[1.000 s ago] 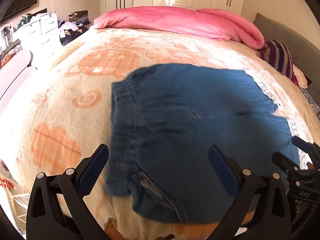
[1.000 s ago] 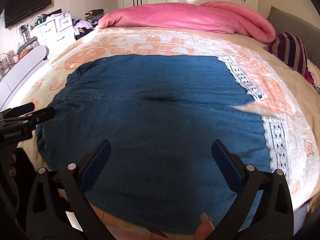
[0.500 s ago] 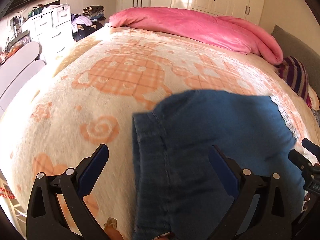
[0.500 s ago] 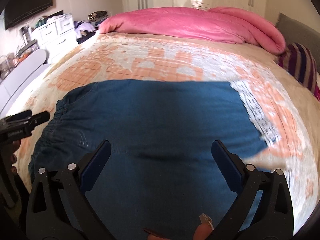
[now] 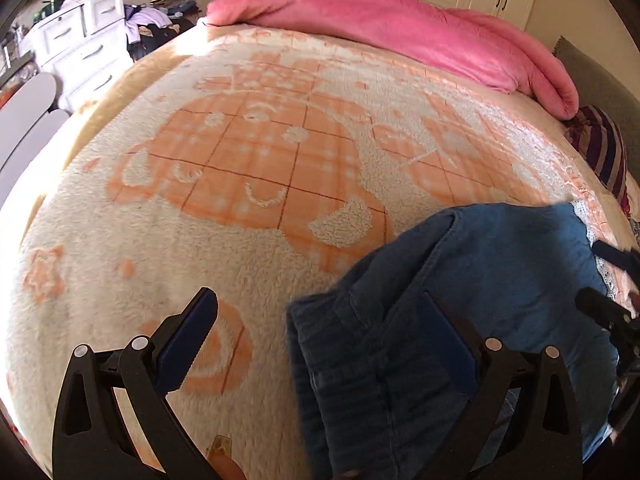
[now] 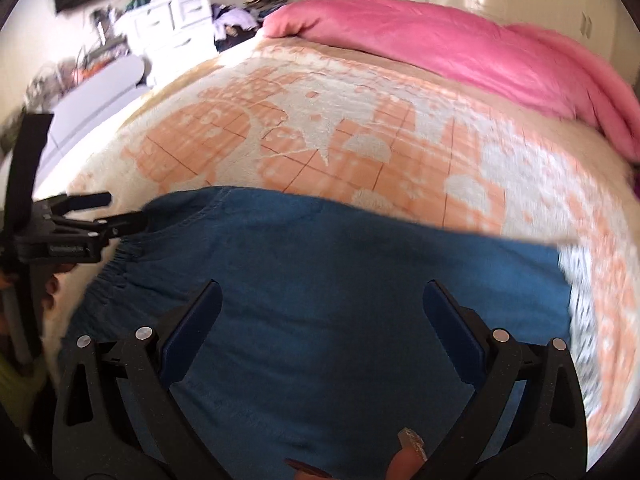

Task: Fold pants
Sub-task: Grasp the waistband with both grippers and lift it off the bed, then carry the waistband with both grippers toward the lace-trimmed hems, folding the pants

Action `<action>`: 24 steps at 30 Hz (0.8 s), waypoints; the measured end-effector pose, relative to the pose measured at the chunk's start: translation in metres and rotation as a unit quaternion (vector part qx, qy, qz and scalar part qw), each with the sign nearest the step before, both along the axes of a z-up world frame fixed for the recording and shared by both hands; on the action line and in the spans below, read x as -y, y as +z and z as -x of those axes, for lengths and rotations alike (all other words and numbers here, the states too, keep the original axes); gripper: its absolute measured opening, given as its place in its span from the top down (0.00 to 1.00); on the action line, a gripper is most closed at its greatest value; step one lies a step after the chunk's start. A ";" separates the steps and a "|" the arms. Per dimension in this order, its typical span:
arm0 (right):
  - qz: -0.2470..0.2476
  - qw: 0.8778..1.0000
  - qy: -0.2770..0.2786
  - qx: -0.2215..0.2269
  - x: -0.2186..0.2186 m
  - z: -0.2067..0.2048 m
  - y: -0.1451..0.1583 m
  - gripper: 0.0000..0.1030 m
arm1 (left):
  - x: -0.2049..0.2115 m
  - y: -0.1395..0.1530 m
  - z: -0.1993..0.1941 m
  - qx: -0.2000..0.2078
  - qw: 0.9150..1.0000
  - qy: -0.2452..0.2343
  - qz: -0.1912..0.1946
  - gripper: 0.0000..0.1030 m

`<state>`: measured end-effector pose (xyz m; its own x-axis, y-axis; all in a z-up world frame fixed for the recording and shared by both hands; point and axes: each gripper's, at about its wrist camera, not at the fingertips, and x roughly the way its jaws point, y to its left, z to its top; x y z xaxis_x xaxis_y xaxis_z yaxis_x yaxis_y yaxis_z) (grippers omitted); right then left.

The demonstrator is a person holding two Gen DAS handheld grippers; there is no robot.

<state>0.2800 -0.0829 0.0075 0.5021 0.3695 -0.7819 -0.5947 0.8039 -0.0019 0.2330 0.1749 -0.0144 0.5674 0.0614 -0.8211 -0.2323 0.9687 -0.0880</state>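
Observation:
Blue pants (image 6: 340, 280) lie flat on the bed and fill the lower half of the right wrist view. Their gathered waistband (image 6: 120, 264) is at the left, a white lace hem (image 6: 576, 304) at the right. My right gripper (image 6: 322, 328) hovers open over the middle of the pants with nothing between its fingers. In the left wrist view the pants (image 5: 500, 280) lie at the lower right, waistband end (image 5: 320, 344) towards me. My left gripper (image 5: 316, 340) stands open over that waistband edge. From the right wrist view the left gripper (image 6: 126, 208) shows at the waistband corner.
An orange-and-cream patterned blanket (image 5: 260, 152) covers the bed. A rolled pink duvet (image 5: 400, 28) lies along the far side. A striped pillow (image 5: 604, 152) and grey headboard (image 5: 592, 68) are at the right. White drawers (image 5: 80, 48) with piled clothes stand at the left.
Both views have swung up and away, so the pants sit lower and more blanket shows. In the left view the pants have shifted to the lower right. Both grippers stay open.

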 end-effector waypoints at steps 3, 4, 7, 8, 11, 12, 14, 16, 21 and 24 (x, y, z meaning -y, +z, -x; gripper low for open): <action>0.029 0.999 0.016 0.014 -0.010 -0.015 -0.005 0.08 | 0.000 -0.009 -0.005 -0.007 1.000 -0.004 0.003 0.04; 0.036 0.999 0.018 0.016 -0.014 -0.021 -0.007 0.08 | 0.000 -0.011 -0.008 -0.008 1.000 -0.005 0.000 0.04; 0.043 0.999 0.031 0.010 -0.023 -0.036 -0.012 0.08 | 0.003 -0.020 -0.011 -0.016 1.000 -0.017 -0.018 0.04; 0.050 0.998 0.037 0.013 -0.027 -0.039 -0.013 0.08 | 0.002 -0.022 -0.013 -0.016 0.999 -0.017 -0.021 0.04; 0.078 0.995 0.057 0.024 -0.038 -0.044 -0.020 0.08 | 0.003 -0.026 -0.013 -0.019 0.999 -0.016 -0.039 0.04; 0.084 0.994 0.060 0.025 -0.041 -0.046 -0.022 0.08 | 0.003 -0.026 -0.012 -0.014 0.999 -0.017 -0.044 0.04; 0.089 0.994 0.061 0.017 -0.045 -0.050 -0.026 0.08 | 0.003 -0.024 -0.012 -0.005 0.999 -0.017 -0.051 0.04; 0.086 0.994 0.066 0.012 -0.050 -0.054 -0.029 0.08 | 0.002 -0.023 -0.012 0.000 0.999 -0.020 -0.040 0.11; 0.095 0.991 0.087 0.028 -0.062 -0.055 -0.032 0.08 | 0.012 -0.019 -0.010 0.014 0.998 -0.054 -0.031 0.56; 0.102 0.990 0.095 0.023 -0.067 -0.058 -0.035 0.08 | 0.018 -0.016 -0.007 0.020 0.997 -0.065 -0.034 0.64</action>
